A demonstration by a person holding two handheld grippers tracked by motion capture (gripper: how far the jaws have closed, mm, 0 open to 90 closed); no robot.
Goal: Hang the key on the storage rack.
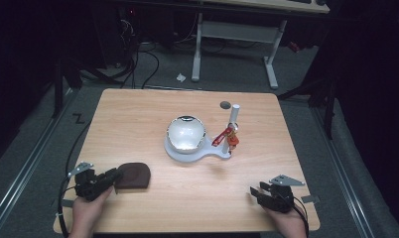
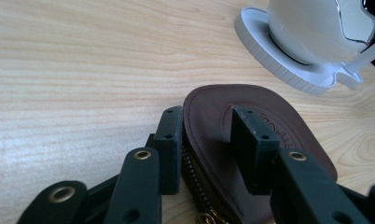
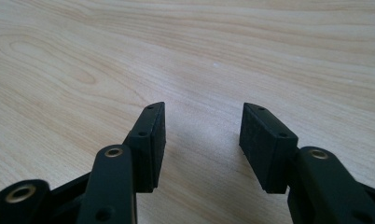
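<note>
Inspection, first person. My left tongs (image 2: 206, 140) stand part-way together with the brown leather pouch (image 2: 251, 135) between the jaws: one jaw sits outside the zippered edge, the other rests over the flat upper face. I cannot tell whether the pads press yet, so I record the pouch as straddled, not clamped. It lies flat on the table (image 1: 138, 119), directly at the left tongs' tips and extending away from them.

My right tongs (image 3: 202, 140) stand apart, nothing between the jaws, just above bare wood and well apart from the pouch.

Handling, in my judgement: the pouch looks light, soft and pliable, a stitched leather skin that will fold or sag if taken by one end. The surface appears matte, so slip risk is modest. The zippered edge (image 2: 195, 177) nearest the left tongs is the firmest line; a bite across that edge, deep enough to catch both layers, should hold best. The zip pull sits close to the jaw base and could snag.

Beyond the left tongs, farther off, stands a white stand (image 1: 187, 151) carrying a shiny rounded bowl (image 1: 186, 133), with a white post and red clamp (image 1: 226, 136) beside it.

Surface: pale wood grain, smooth, level. Room: dim, grey floor, cables and another desk frame behind.
</note>
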